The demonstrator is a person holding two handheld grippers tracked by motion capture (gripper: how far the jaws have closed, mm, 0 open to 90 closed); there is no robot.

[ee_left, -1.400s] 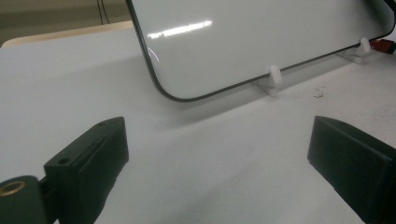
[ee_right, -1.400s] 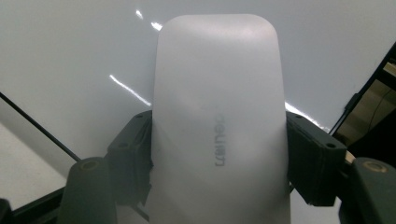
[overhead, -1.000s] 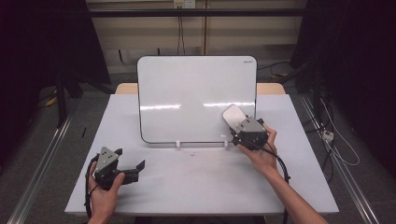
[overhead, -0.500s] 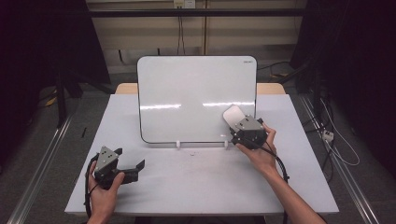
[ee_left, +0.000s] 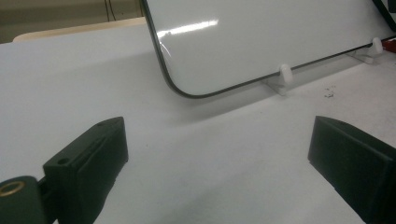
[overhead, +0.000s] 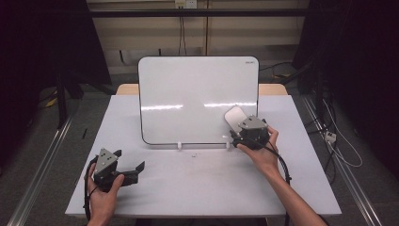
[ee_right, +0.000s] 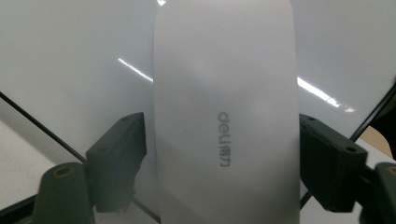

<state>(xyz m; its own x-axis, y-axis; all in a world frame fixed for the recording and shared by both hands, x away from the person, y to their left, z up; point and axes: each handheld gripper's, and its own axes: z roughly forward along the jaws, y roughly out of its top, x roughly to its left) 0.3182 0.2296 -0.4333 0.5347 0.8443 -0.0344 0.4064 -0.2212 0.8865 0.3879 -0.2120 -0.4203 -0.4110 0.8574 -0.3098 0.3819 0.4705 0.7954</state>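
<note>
A white board [overhead: 197,99] stands upright on the white table [overhead: 211,188]. A white eraser [overhead: 235,117] with a grey logo [ee_right: 224,140] lies flat against the board's lower right part. My right gripper [overhead: 239,132] is at the eraser, one jaw on each side of it [ee_right: 222,158]. Its jaws have just been opening, and a thin gap shows beside the left pad [ee_right: 135,154]. My left gripper [overhead: 127,160] rests low over the table at the front left, open and wide, with nothing between its jaws [ee_left: 215,154].
Small white feet [overhead: 179,145] hold the board's bottom edge. A few specks [ee_left: 329,93] lie on the table in front of it. Dark curtains and floor rails flank the table, and cables trail at the right.
</note>
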